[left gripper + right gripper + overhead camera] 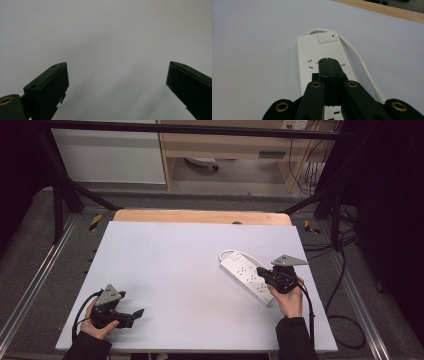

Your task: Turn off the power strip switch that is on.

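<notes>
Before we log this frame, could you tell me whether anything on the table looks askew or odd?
Nothing looks damaged or spilled. The white power strip lies diagonally across the table, its cord looping behind it. The right gripper hovers shut above it; the left gripper is open.

The high view looks forward and down over the whole white surface (190,270) from its near side. The left gripper view sits close above bare surface. The right gripper view looks low along the power strip (322,57), which the high view shares.

Left gripper (117,75), jaws wide apart, over white table (105,30).
</notes>
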Action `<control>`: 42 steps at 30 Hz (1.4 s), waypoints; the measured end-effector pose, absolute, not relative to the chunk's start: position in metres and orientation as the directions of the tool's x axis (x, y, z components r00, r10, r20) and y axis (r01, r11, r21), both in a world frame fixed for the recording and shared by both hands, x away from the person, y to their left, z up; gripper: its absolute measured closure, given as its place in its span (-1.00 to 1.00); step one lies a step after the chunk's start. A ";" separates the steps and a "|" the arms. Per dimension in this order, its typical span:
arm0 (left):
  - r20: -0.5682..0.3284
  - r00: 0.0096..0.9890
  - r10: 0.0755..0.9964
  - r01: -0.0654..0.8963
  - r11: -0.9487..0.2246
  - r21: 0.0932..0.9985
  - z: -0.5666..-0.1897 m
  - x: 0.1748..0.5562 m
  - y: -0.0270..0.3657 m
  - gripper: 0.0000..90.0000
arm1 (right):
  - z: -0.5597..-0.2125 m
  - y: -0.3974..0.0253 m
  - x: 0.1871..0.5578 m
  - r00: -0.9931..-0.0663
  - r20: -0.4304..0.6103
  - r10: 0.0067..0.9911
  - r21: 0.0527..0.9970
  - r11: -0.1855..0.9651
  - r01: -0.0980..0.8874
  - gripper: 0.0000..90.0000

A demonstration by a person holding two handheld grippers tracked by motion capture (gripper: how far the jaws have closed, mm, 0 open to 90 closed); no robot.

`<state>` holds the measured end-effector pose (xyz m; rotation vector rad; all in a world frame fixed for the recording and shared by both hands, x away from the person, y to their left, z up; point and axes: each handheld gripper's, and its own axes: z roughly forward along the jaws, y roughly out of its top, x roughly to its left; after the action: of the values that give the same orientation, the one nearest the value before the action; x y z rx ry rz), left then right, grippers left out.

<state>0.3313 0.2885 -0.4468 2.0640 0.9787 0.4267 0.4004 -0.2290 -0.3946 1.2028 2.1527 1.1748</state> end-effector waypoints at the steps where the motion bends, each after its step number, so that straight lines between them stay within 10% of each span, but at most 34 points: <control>1: -0.033 0.643 0.765 0.496 -0.384 0.779 -0.447 0.331 0.288 -0.91 | -0.394 -0.229 0.402 -0.544 0.047 0.838 0.826 0.274 0.492 1.00; 42: -0.036 0.645 0.763 0.499 -0.385 0.777 -0.447 0.332 0.288 -0.91 | -0.409 -0.215 0.451 -0.503 0.045 0.863 0.789 0.279 0.548 1.00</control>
<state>0.3317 0.2879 -0.4474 2.0650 0.9803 0.4218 0.4506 -0.2150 -0.4093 1.2735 2.1617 1.0921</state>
